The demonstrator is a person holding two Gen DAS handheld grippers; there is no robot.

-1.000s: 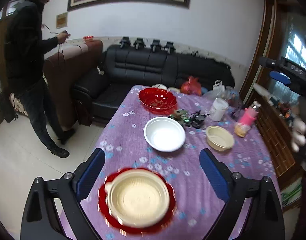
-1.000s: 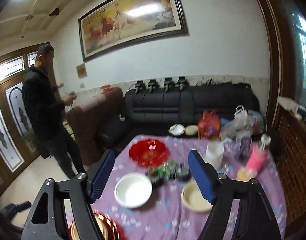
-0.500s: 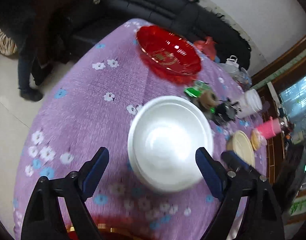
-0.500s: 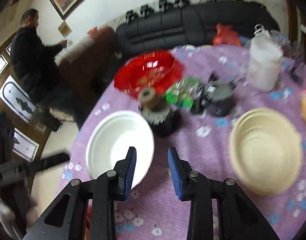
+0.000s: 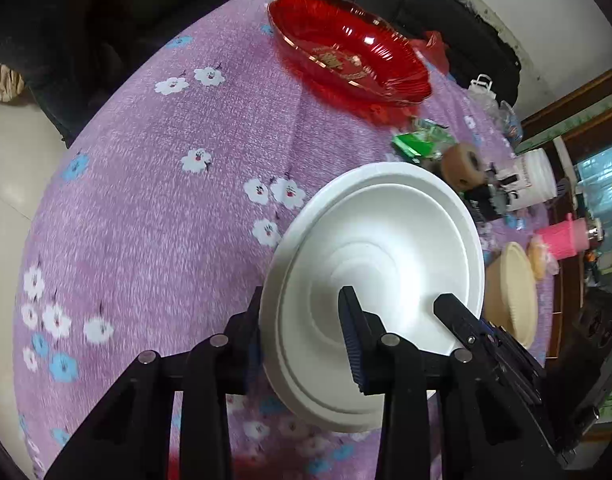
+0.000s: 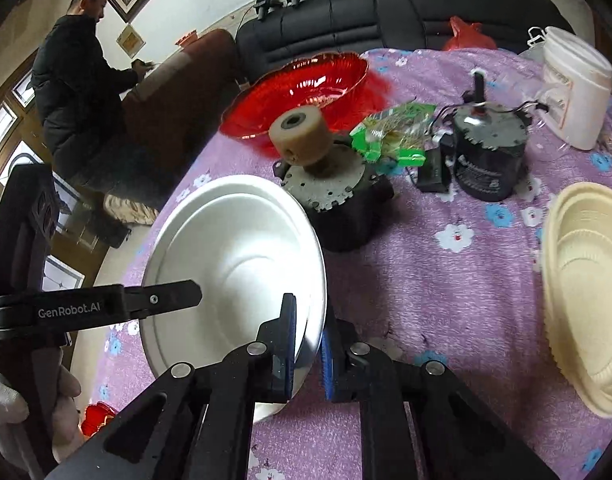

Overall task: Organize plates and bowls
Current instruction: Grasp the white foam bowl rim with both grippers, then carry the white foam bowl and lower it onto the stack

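Tablecloth [image 5: 194,128], purple and flowered, fronts a black sofa [image 6: 385,8]; both tools pinch the white bowl [image 5: 385,248].

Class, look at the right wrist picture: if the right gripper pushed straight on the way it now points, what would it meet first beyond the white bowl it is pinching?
Probably the black motor with the tan roller on top; depth is uncertain.

Both wrist views close, angled down, sharing white bowl [image 5: 385,264]
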